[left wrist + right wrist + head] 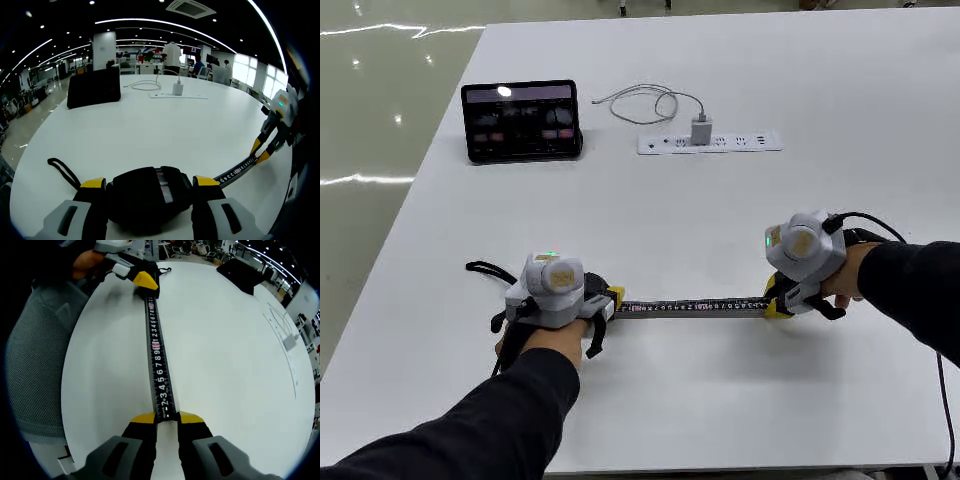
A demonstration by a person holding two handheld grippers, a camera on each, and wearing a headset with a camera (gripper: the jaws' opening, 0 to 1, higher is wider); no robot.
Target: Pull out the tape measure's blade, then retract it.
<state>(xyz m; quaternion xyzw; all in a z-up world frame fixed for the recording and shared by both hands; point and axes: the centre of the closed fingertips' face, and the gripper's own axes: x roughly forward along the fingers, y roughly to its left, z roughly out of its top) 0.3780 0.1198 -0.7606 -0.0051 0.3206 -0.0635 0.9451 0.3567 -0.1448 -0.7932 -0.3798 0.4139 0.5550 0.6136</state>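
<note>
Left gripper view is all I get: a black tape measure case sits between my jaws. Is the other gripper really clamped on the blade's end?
Observer: Yes; the right gripper view shows the right gripper shut on the tip of the black, white-numbered blade.
Operator: Is it twisted?
Observer: No; the head view shows it straight, flat on the white table.
Operator: Anything by the table's near edge?
Observer: A grey mesh chair back, in the right gripper view.
</note>
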